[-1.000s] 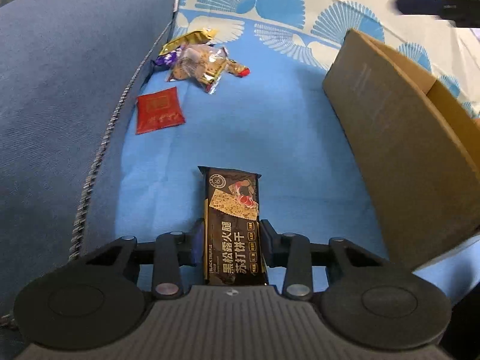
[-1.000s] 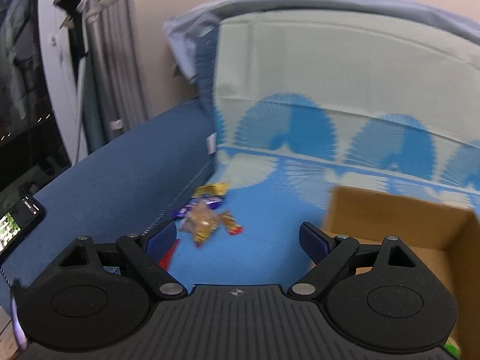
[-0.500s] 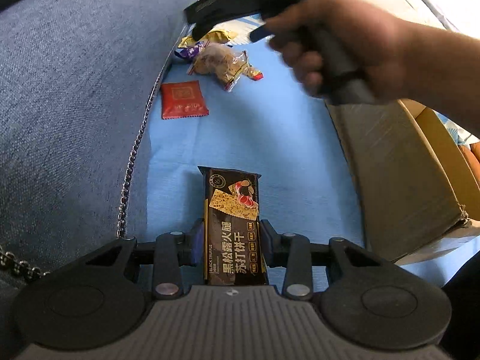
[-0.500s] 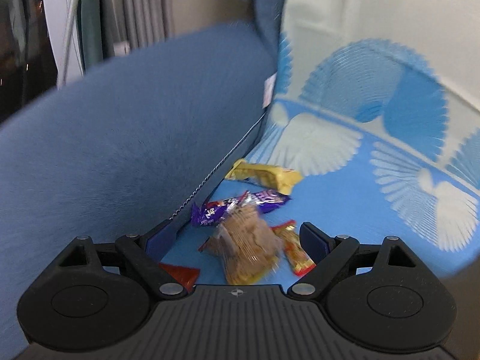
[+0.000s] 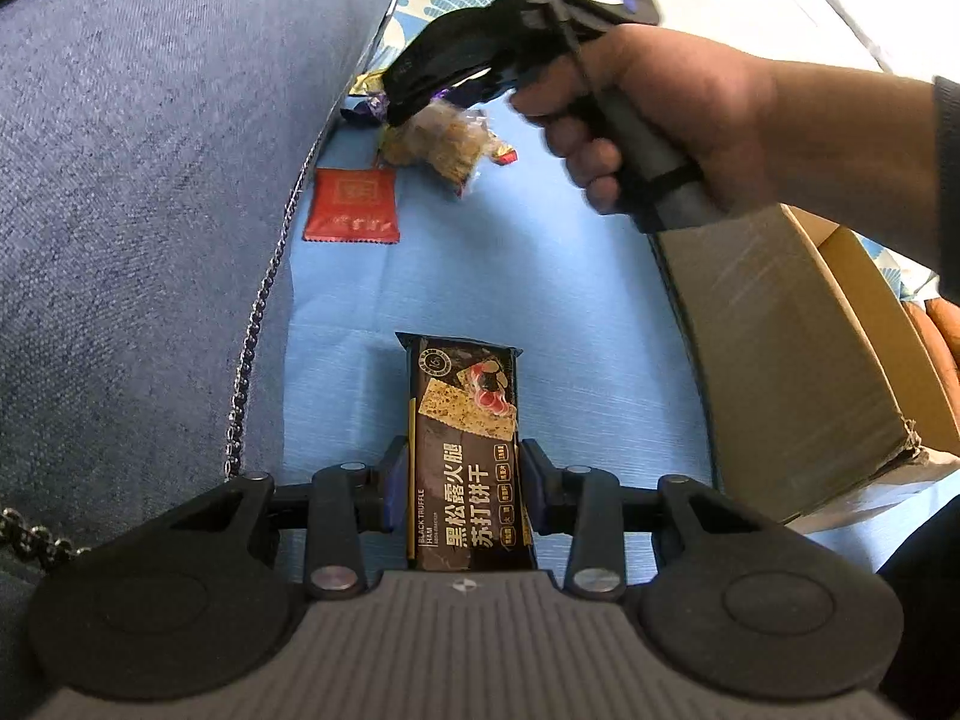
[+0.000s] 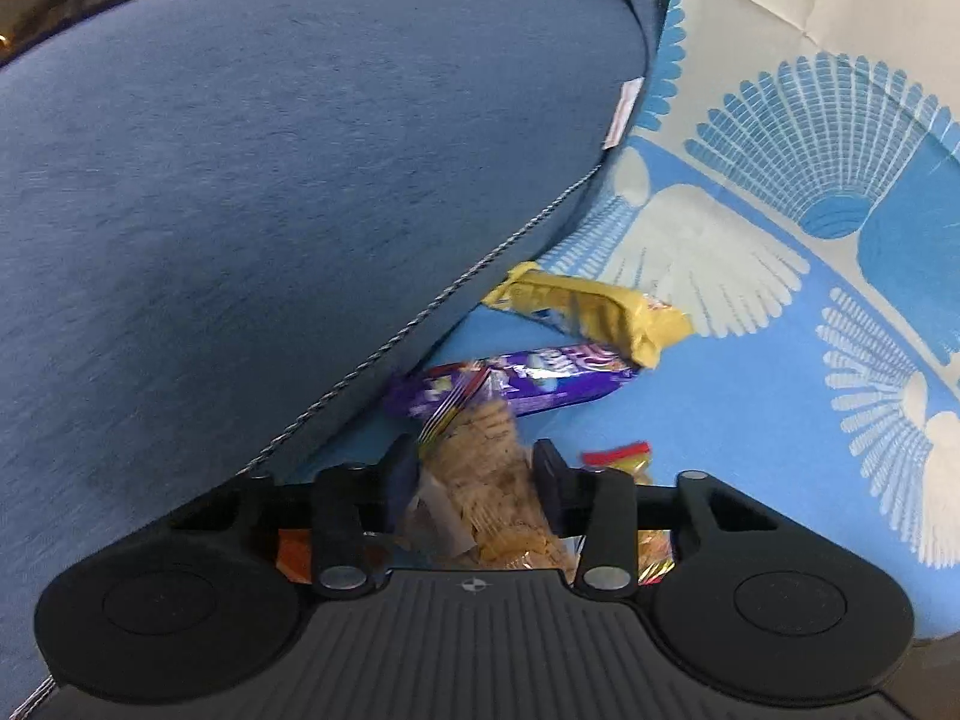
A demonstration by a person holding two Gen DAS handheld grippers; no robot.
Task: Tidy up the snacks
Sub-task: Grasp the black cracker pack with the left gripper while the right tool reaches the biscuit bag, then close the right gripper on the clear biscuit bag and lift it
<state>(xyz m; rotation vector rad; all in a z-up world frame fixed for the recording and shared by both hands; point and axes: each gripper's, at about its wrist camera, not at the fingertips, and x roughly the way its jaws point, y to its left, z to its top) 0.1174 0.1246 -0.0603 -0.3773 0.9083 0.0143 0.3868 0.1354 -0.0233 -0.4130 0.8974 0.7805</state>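
Note:
My left gripper [image 5: 465, 480] is shut on a black cracker packet [image 5: 465, 414] that sticks out forward over the blue patterned cloth [image 5: 540, 276]. My right gripper [image 6: 474, 471] is down in the snack pile by the sofa arm. Its jaws are closing, and the pads press both sides of a clear bag of biscuits [image 6: 498, 510]. Just beyond the bag lie a purple bar [image 6: 540, 378] and a yellow bar [image 6: 588, 306]. In the left wrist view the hand [image 5: 660, 114] holding the right gripper reaches over that pile.
A red sachet [image 5: 351, 204] lies flat beside the dark blue sofa arm [image 5: 150, 210]. An open cardboard box [image 5: 780, 360] stands on the right. A small red-ended packet [image 6: 618, 456] lies right of the right gripper's fingers.
The right gripper swung down from above the box to the snack pile, and its wide-open jaws narrowed onto the clear biscuit bag. The left gripper kept its hold on the black packet.

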